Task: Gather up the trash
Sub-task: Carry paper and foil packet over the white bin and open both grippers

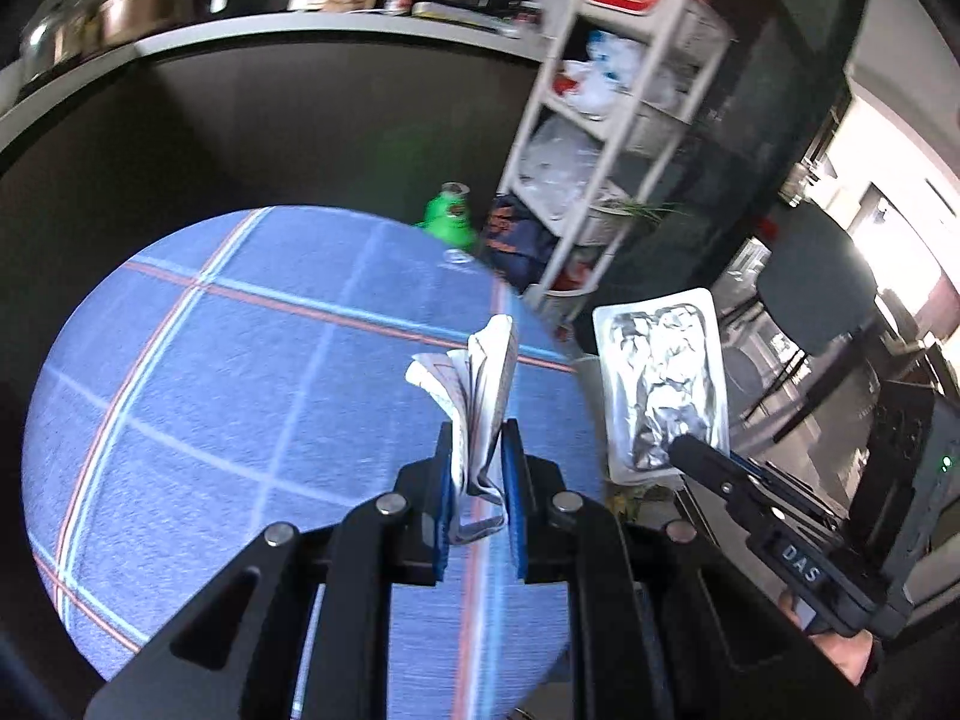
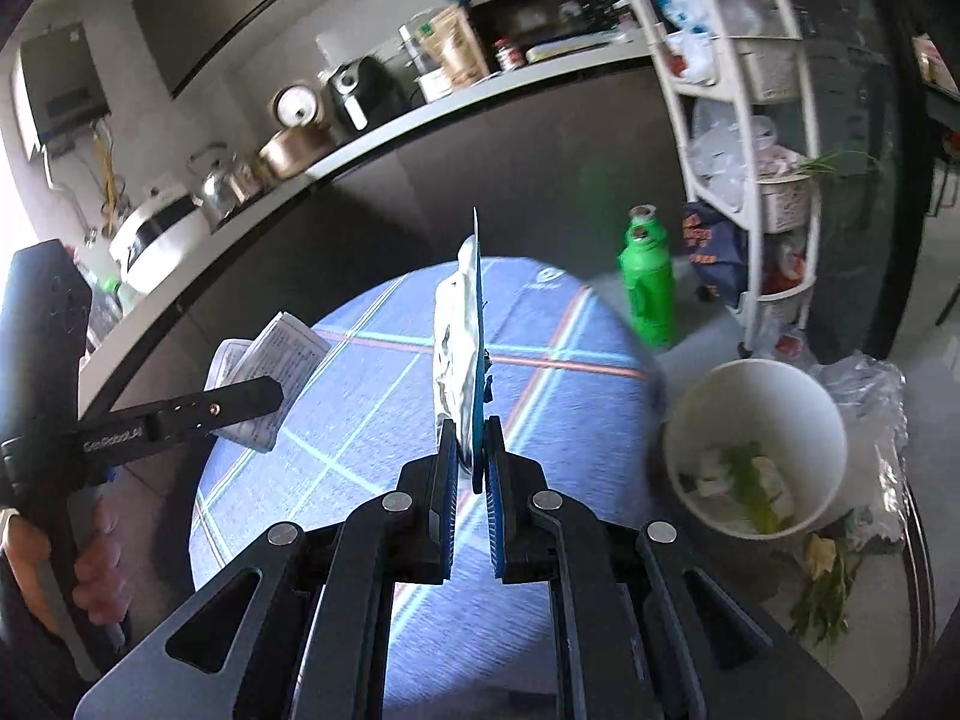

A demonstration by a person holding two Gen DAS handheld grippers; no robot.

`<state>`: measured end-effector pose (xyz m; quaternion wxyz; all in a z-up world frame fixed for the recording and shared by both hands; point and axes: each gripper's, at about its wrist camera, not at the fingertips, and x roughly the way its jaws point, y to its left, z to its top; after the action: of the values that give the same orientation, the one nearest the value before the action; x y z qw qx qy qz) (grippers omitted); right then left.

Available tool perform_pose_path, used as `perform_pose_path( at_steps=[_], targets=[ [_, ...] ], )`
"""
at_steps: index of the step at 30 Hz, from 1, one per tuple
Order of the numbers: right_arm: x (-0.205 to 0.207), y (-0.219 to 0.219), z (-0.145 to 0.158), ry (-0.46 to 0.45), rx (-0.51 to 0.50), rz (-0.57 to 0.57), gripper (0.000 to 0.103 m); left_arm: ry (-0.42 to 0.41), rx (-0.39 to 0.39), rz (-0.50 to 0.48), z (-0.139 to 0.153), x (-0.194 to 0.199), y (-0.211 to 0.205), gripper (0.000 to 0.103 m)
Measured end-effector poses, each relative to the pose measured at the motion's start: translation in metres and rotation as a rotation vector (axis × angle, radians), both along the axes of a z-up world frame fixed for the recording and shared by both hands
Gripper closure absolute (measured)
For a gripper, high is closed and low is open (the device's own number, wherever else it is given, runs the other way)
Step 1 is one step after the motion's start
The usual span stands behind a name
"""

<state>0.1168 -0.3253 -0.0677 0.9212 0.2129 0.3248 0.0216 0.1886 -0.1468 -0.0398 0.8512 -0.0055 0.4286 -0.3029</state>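
Observation:
My left gripper [image 1: 478, 450] is shut on a folded printed paper leaflet [image 1: 474, 384] and holds it above the round blue plaid table [image 1: 240, 360]. The leaflet also shows in the right wrist view [image 2: 270, 372], with the left gripper's finger in front of it. My right gripper [image 2: 471, 441] is shut on a flat silver foil packet [image 2: 459, 336], held on edge above the table [image 2: 372, 408]. The left wrist view shows the packet's foil face [image 1: 660, 384] beyond the table's right edge. A white trash bin [image 2: 756, 450] with scraps inside stands on the floor to the right.
A green bottle [image 2: 647, 282] stands on the floor past the table; it also shows in the left wrist view [image 1: 447, 216]. A white shelf rack [image 2: 750, 120] with bags stands at right. A clear plastic bag [image 2: 870, 396] and plant scraps [image 2: 822, 588] lie by the bin. A kitchen counter [image 2: 360, 138] runs behind.

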Motion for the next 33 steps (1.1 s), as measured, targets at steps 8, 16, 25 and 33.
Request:
perform_pose_path(
  at_steps=[8,16,25,33],
  targets=[
    [-0.023,-0.054,-0.011,0.001,0.026,-0.110,0.095,0.008,0.011,-0.107,-0.006,-0.008,-0.061,0.087],
    [-0.033,-0.096,-0.036,0.030,0.056,-0.197,0.095,0.031,0.035,-0.199,-0.020,-0.006,-0.117,0.087],
    [-0.032,-0.141,-0.081,0.096,0.113,-0.266,0.095,0.102,0.065,-0.259,-0.054,0.013,-0.173,0.086],
    [-0.021,-0.170,-0.126,0.173,0.154,-0.306,0.095,0.166,0.111,-0.292,-0.094,0.034,-0.222,0.086]
  ],
)
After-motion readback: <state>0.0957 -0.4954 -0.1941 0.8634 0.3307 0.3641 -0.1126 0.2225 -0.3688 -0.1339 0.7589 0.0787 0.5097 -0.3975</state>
